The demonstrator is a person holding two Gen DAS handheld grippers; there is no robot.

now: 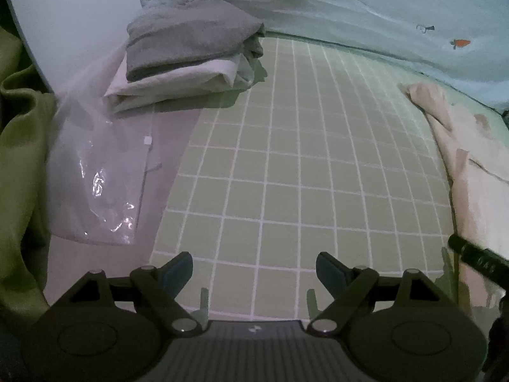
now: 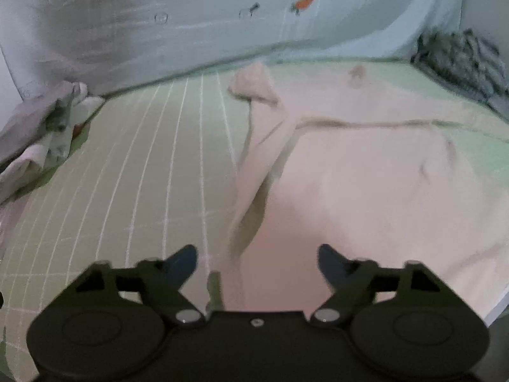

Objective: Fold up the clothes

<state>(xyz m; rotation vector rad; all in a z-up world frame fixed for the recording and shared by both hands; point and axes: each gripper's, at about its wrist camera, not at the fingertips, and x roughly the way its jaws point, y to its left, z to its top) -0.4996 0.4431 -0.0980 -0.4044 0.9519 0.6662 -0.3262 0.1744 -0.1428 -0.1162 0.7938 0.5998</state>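
Observation:
A pale pink garment (image 2: 366, 172) lies spread on the green checked mat (image 2: 143, 175), filling the right half of the right wrist view; one sleeve (image 2: 254, 86) reaches toward the back. My right gripper (image 2: 257, 259) hovers open over the garment's near left edge, nothing between its fingers. In the left wrist view the same garment (image 1: 474, 165) shows along the right edge. My left gripper (image 1: 254, 267) is open above the bare mat (image 1: 286, 159), left of the garment and apart from it. A folded stack, grey on white (image 1: 187, 54), rests at the back left.
A clear plastic bag (image 1: 101, 175) lies left of the mat. Green fabric (image 1: 19, 159) hangs at the far left. A light blue printed sheet (image 2: 191, 25) rises behind the mat. A dark grey knitted item (image 2: 464, 60) sits at the back right. The other gripper's black part (image 1: 477, 258) shows at right.

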